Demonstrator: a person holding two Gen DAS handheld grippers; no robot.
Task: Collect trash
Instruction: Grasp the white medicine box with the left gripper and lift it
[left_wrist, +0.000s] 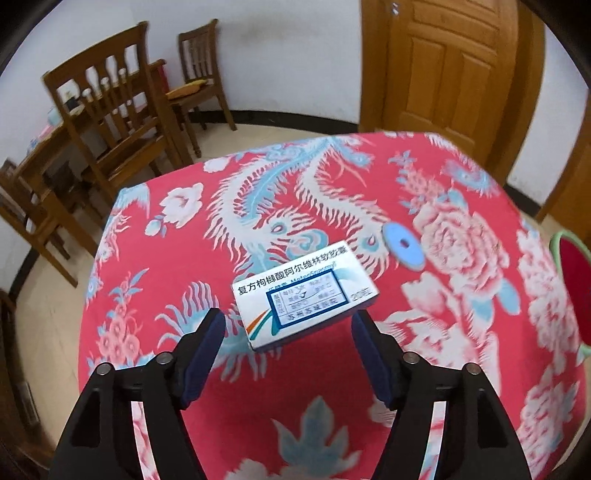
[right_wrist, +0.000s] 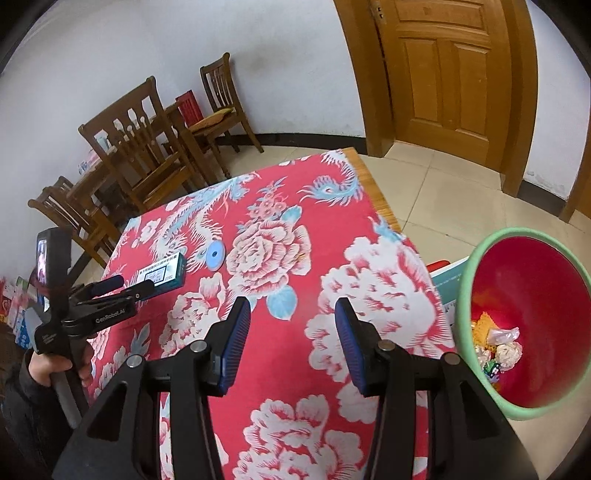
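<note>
A: Medicine box (left_wrist: 304, 295), flat white carton, black Chinese print along the top, a blue-framed stamped label in the middle, teal and orange swooshes at one corner. It lay flat on the table (left_wrist: 207, 435), in the middle part, tilted askew to the edges.

B: And the left gripper (left_wrist: 288, 325)?

A: Jaws apart, nothing pressed. The box sat just ahead of the fingertips, its near corner between them; the pads did not touch it. Pads dark blue, ribbed; frame matte black plastic with round metal pins.

B: Anything near the box?

A: A small blue disc (left_wrist: 403, 245) with a hole in its centre, flat on the cloth, just beyond the box toward the far edge. Cloth red, printed with white peonies and pale-blue phoenixes, smooth and taut.

B: Right gripper (right_wrist: 291, 310)?

A: Jaws apart, empty, over the cloth near the table's right edge. Beside that edge stood a bin (right_wrist: 466, 295), green rim, glossy red inside, crumpled scraps at the bottom.
</note>
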